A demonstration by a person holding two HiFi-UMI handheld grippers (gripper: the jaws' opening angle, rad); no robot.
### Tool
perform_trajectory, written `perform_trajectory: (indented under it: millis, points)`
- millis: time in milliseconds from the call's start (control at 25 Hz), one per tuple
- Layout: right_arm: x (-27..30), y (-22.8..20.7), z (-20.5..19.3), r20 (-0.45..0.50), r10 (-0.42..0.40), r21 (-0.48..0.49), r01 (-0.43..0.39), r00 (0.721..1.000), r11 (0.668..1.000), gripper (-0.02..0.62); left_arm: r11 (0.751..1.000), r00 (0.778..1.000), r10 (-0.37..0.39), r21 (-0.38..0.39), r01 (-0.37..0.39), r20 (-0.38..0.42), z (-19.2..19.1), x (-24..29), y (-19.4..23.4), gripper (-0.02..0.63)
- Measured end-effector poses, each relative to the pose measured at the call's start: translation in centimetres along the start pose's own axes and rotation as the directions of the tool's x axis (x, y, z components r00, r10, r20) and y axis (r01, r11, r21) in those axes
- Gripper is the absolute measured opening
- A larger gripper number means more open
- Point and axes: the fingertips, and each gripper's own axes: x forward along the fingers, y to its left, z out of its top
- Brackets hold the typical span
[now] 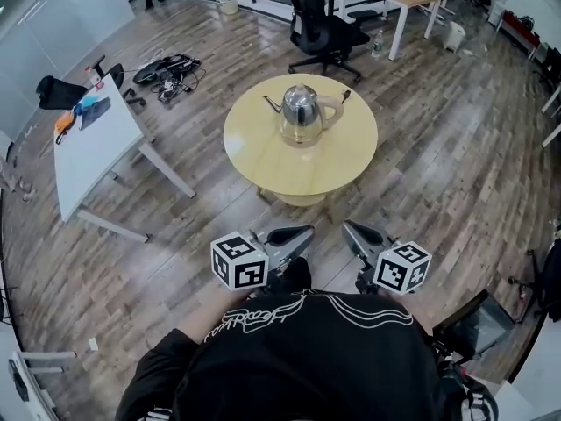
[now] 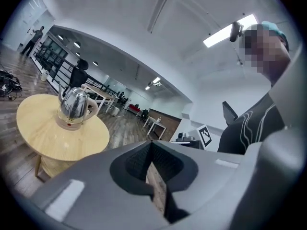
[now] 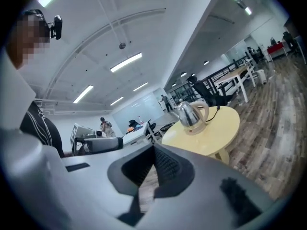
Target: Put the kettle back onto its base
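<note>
Kettle (image 1: 301, 112) on base (image 1: 301, 139), round table (image 1: 263, 160) | wood floor (image 1: 438, 174) | left gripper (image 1: 305, 232), right gripper (image 1: 349, 227): fingers pressed together, empty

A black office chair (image 1: 323, 26) stands beyond the round table (image 1: 263, 158), a white table (image 1: 95, 143) at left.

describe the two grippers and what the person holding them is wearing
The left gripper and right gripper look alike: grey tapered jaws with dark ribbed inner pads, and each carries a white cube with black square markers. The person wears a black top with a white line print.
</note>
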Motion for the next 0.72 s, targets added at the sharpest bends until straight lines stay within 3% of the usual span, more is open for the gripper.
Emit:
perform_trajectory:
  millis: [200,480,720]
  points:
    - [-2.6,5.1,-0.5,-0.043,0.022,-0.126,-0.027,0.999,0.992,0.006,1.0,1.0,0.021,-0.001,-0.021,0.023,-0.4,-2.4,-3.6,0.006]
    - [-3.9,6.1,-0.5,-0.055,-0.023,-0.175,0.013,0.998,0.985,0.006,0.999,1.0,-0.013,0.031,0.013,0.005,0.2,-2.3,-6.0,0.005]
    - [-4.5,7.6,-0.6,-0.059,-0.014,-0.191,0.002,0.998,0.982,0.006,0.999,1.0,-0.009,0.04,0.009,0.004,0.4,-2.8,-7.1,0.005]
